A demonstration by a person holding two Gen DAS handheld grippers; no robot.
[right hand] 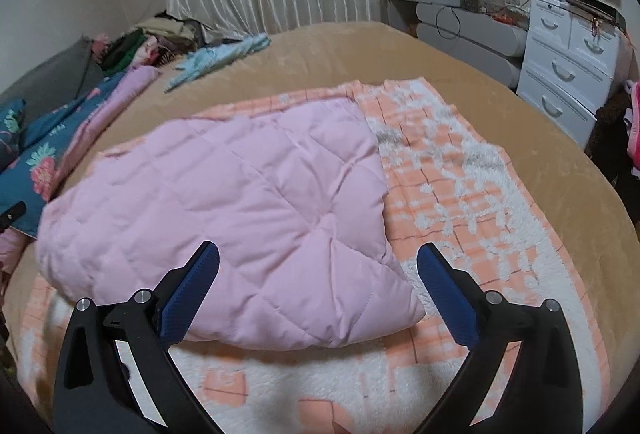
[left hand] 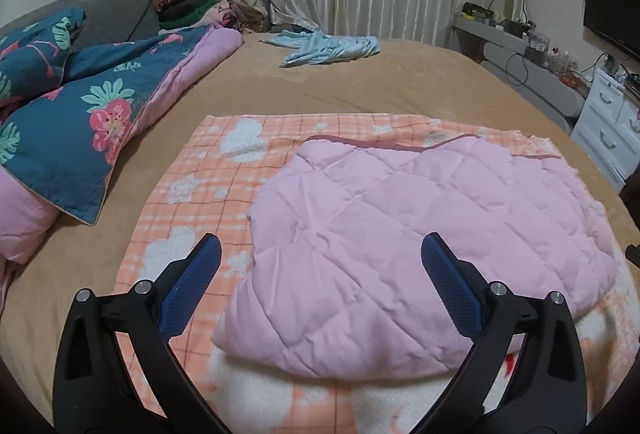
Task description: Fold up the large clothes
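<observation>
A pink quilted garment lies folded on an orange-and-white checked fleece blanket spread over the tan bed. My left gripper hovers above the garment's near left part, jaws wide apart, nothing between the blue pads. My right gripper hangs over the garment's near right corner, also wide open and holding nothing. The garment's near fold edge lies just beyond both sets of fingers.
A teal floral duvet with pink lining is bunched at the bed's left. A light blue cloth lies at the far side. White drawers and a grey shelf stand to the right, curtains behind.
</observation>
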